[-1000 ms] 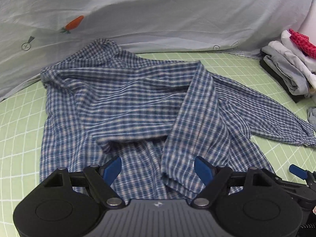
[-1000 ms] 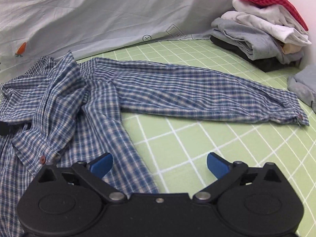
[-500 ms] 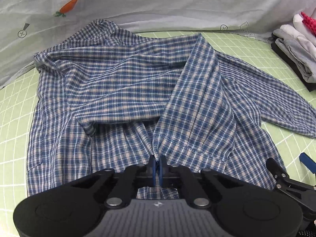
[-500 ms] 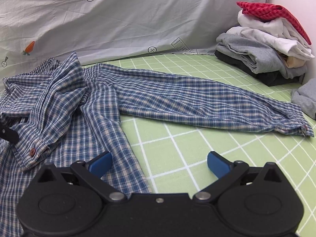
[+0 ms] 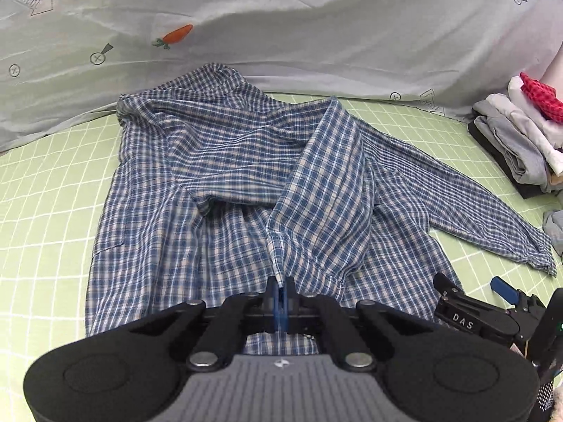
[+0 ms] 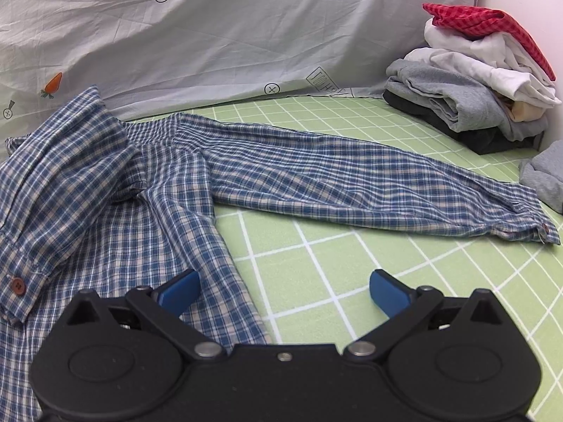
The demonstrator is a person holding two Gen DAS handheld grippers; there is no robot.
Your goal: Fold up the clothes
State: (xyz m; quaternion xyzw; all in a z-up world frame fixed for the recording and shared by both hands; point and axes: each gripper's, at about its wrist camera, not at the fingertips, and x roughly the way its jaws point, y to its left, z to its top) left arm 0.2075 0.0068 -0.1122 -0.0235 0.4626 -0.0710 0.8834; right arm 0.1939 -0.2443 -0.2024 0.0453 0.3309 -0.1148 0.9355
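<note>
Green grid mat (image 5: 42, 190), plaid shirt (image 5: 218, 161) cuff pinched in left gripper (image 5: 280, 290)

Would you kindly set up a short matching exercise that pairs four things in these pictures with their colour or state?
Things:
1. left gripper
2. right gripper
3. plaid shirt
4. top garment on the pile

Descriptions:
A. red check
B. open, nothing between the pads
C. blue and white, spread on the green mat
D. shut on the shirt cuff

Pairs: 1-D, 2-B, 3-C, 4-A
</note>
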